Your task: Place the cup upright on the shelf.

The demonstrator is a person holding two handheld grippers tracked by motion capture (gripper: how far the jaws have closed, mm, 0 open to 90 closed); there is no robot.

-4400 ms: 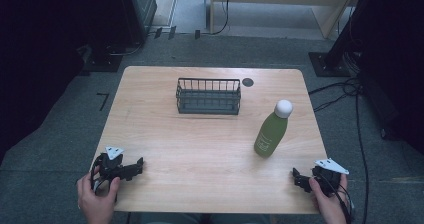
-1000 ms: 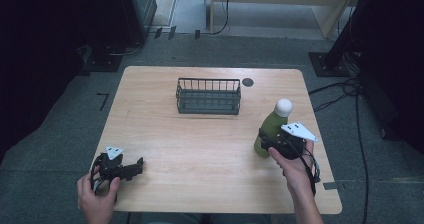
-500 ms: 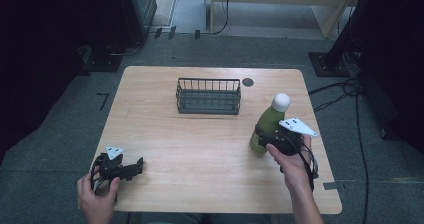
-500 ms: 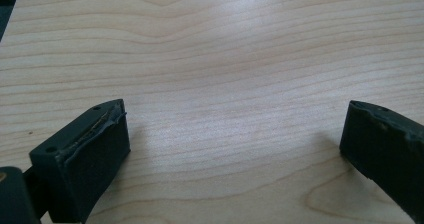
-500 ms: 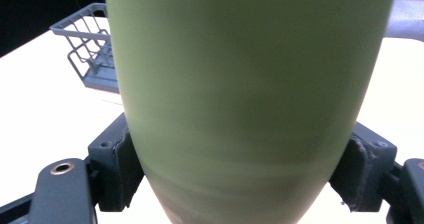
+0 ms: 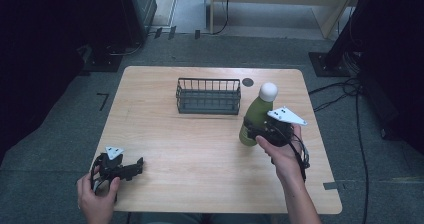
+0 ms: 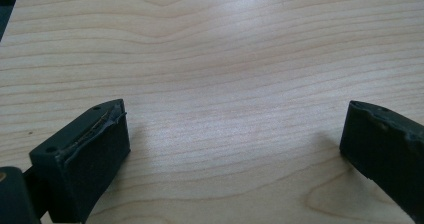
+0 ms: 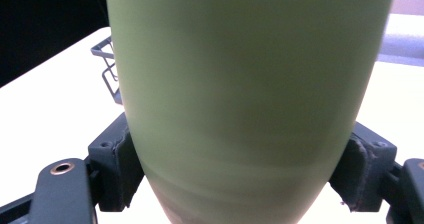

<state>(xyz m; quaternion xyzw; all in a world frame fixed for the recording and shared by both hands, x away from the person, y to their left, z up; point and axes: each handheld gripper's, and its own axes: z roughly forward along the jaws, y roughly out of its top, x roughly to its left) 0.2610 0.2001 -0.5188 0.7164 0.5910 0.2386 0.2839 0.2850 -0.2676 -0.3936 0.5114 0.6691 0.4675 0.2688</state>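
Green bottle (image 8: pixel 250 99) between right gripper (image 8: pixel 240 169) jaws

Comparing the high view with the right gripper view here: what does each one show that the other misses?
High view alone: the bottle's white cap, the left hand-held gripper and the whole table. Right gripper view alone: both pads pressed against the bottle's lower body. Shared: the green bottle, the wire basket and the right hand-held gripper.
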